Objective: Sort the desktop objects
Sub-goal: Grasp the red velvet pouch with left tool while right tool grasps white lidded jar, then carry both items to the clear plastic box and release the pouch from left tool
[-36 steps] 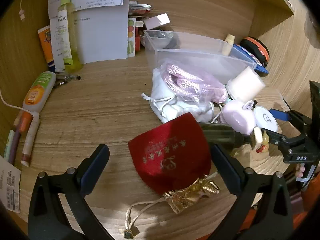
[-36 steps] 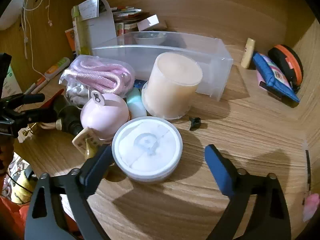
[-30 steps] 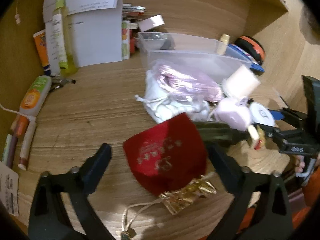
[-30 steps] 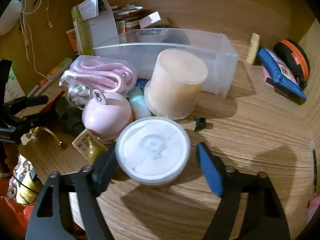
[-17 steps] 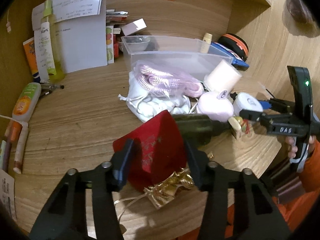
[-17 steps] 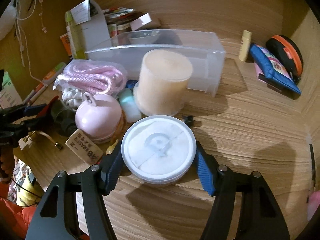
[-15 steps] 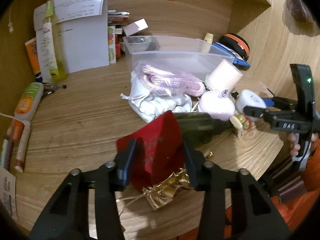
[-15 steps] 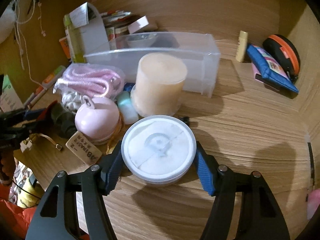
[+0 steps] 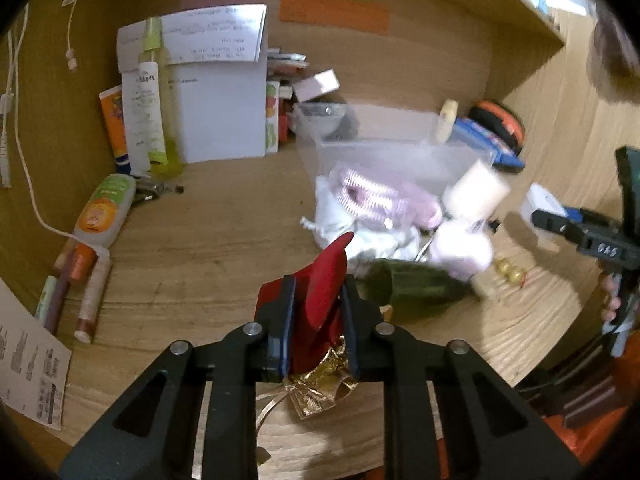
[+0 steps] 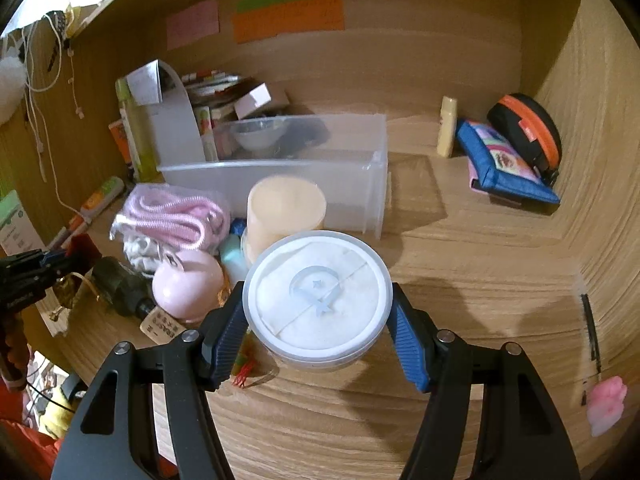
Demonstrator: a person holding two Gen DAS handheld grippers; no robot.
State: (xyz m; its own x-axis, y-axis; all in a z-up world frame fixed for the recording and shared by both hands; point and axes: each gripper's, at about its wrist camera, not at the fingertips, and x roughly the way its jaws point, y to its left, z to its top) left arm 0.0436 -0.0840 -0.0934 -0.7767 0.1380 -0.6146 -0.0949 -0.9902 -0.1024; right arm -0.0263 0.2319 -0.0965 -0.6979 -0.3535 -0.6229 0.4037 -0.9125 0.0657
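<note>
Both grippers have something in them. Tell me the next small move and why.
Probably carry both loads toward the clear plastic bin and release there. The left gripper is shut on the red pouch, the right gripper is clamped on the round white container, and the bin's near end looks open and mostly free.

"DAS" in white on black gripper (image 9: 606, 248) at right edge of left wrist view; print on papers, tubes, paper tag too blurred to read
</note>
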